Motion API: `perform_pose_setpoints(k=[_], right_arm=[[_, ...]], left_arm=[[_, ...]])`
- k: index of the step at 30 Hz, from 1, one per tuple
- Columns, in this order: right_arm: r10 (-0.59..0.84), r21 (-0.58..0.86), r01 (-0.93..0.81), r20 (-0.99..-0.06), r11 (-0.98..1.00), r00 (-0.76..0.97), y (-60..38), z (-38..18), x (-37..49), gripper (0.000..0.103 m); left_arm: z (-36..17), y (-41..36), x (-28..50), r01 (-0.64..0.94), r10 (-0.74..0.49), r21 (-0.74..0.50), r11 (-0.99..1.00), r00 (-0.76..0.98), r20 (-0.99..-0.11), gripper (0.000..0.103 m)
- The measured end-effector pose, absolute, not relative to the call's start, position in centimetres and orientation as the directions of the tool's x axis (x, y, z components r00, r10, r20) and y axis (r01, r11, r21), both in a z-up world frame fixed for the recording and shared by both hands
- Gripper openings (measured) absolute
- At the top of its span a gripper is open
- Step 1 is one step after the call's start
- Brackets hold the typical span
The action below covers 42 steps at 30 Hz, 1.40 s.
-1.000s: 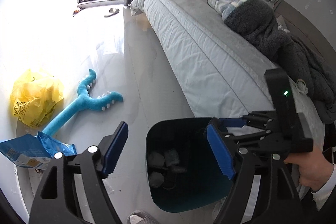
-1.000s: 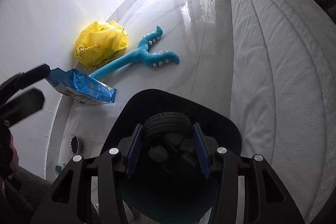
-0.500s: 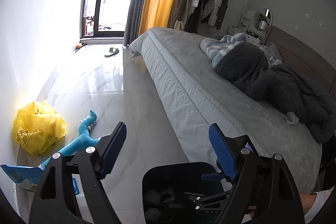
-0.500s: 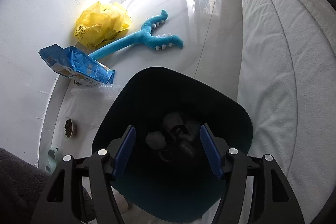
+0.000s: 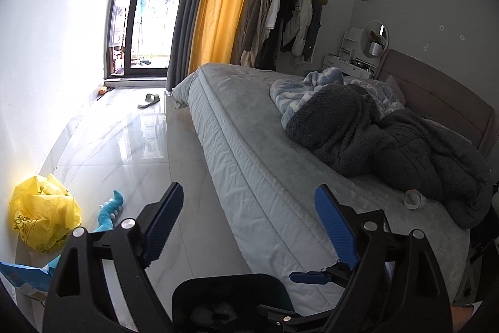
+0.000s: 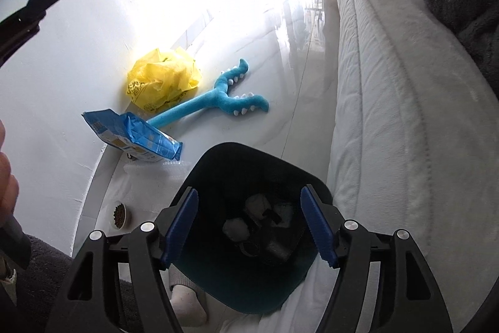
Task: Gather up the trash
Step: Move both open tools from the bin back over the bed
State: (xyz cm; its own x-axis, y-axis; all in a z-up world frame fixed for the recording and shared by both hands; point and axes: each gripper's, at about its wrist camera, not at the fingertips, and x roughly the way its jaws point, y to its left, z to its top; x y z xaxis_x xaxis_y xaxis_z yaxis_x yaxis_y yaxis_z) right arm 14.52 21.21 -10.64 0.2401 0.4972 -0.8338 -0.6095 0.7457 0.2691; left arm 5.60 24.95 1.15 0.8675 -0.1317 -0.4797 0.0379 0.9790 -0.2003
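Observation:
A dark trash bin (image 6: 218,164) stands on the floor beside the bed and holds several pieces of trash (image 6: 246,227), white and black. My right gripper (image 6: 249,227) is open and empty, right above the bin's mouth. My left gripper (image 5: 249,227) is open and empty, raised and pointing across the room; the bin's rim (image 5: 224,280) shows at the bottom of its view. A small crumpled white piece (image 5: 414,198) lies on the bed near the dark blanket. A crumpled yellow plastic bag (image 6: 162,80) and a blue snack bag (image 6: 134,136) lie by the wall.
A blue plush toy (image 6: 215,102) lies on the glossy floor. A small bowl of pet food (image 6: 118,214) sits by the wall. The bed (image 5: 255,145) fills the right side, with blankets (image 5: 374,139) heaped on it. A slipper (image 5: 149,99) lies near the balcony door.
My right gripper opened and dropped the black tyre-like thing into the bin. My left gripper tilted upward, from the bin toward the bed and the window.

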Motion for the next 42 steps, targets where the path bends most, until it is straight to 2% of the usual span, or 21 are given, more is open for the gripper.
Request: perform_pose_setpoints(k=[9,16,37,42], right_arm=[[0.513,0.252,-0.579,-0.786,0.775,0.345,15.2,-7.6,15.1,0.070],[0.464,0.205,-0.526,-0.777,0.825,0.425,10.2,-6.4,15.9,0.070],[0.329,0.182,-0.287,-0.697,0.940,0.637,-7.8,-3.5,18.0,0.070],[0.327,0.175,-0.286,-0.672,0.942,0.665,-10.0,-3.8,18.4,0.070]], left_arm=[[1.4,20.3,7.2,0.085,-0.170,-0.195,0.977,0.863,-0.475,0.090],[1.2,17.3,8.7,0.100,-0.199,-0.222,0.970,0.851,-0.486,0.090],[0.0,8.4,11.6,0.178,-0.312,-0.290,0.940,0.793,-0.523,0.091],[-0.8,6.5,13.0,0.186,-0.348,-0.319,0.929,0.730,-0.588,0.093]])
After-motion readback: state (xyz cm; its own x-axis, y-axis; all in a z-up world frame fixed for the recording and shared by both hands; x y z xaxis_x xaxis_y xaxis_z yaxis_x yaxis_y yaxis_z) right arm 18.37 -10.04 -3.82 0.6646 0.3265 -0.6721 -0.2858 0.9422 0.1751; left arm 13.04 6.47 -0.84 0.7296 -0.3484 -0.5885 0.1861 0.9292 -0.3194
